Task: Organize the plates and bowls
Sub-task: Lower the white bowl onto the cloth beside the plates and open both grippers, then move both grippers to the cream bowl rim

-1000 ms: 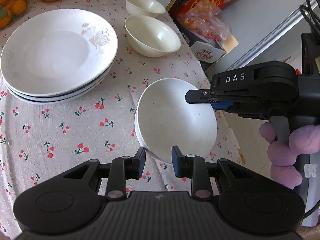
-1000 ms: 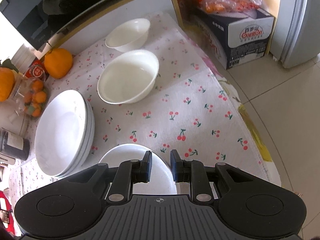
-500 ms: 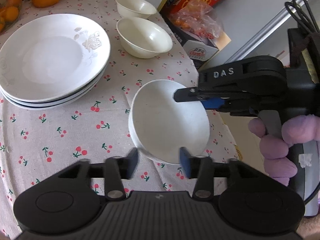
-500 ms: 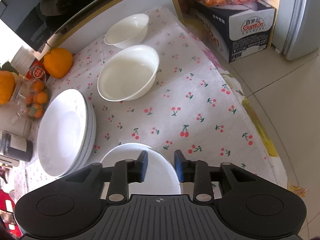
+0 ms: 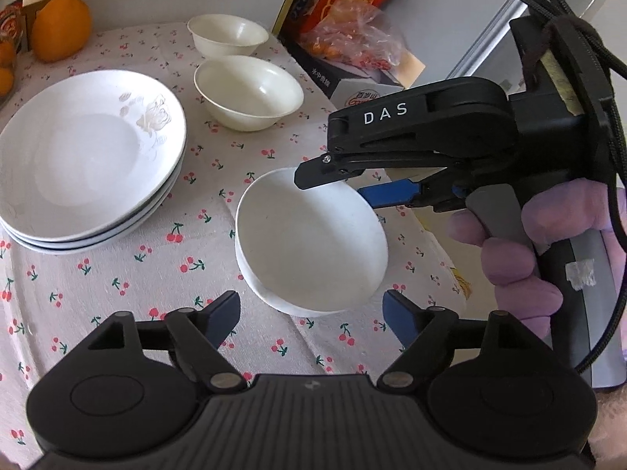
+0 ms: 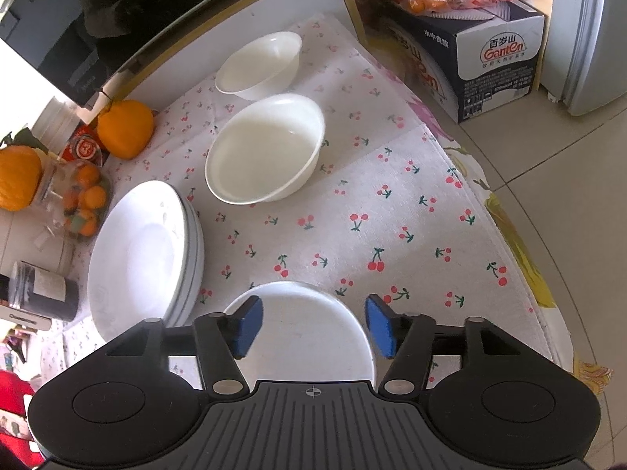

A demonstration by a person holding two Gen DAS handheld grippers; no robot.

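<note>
A small white dish (image 5: 309,239) rests on another like it on the cherry-print cloth (image 5: 117,274). My left gripper (image 5: 311,315) is at the dish's near rim; its jaws are opening and the pads stand clear on either side. My right gripper (image 5: 345,186) reaches in from the right over the far rim, jaws also opening, nothing pressed. In the right wrist view the same dish (image 6: 301,313) lies under my right gripper (image 6: 313,327). A stack of large plates (image 5: 90,156) sits to the left. A medium bowl (image 5: 250,92) and a small bowl (image 5: 227,35) stand behind.
An orange (image 5: 60,27) and a bag of small fruit (image 6: 82,199) sit at the far left. A dark jar (image 6: 43,290) stands left of the plates. A cardboard box (image 6: 497,62) stands on the floor past the table's right edge. A gloved hand (image 5: 521,250) holds the right gripper.
Both grippers' jaws have spread wide from nearly shut on the small dish's rim, letting it go. The dish stays where it was on the one below.
</note>
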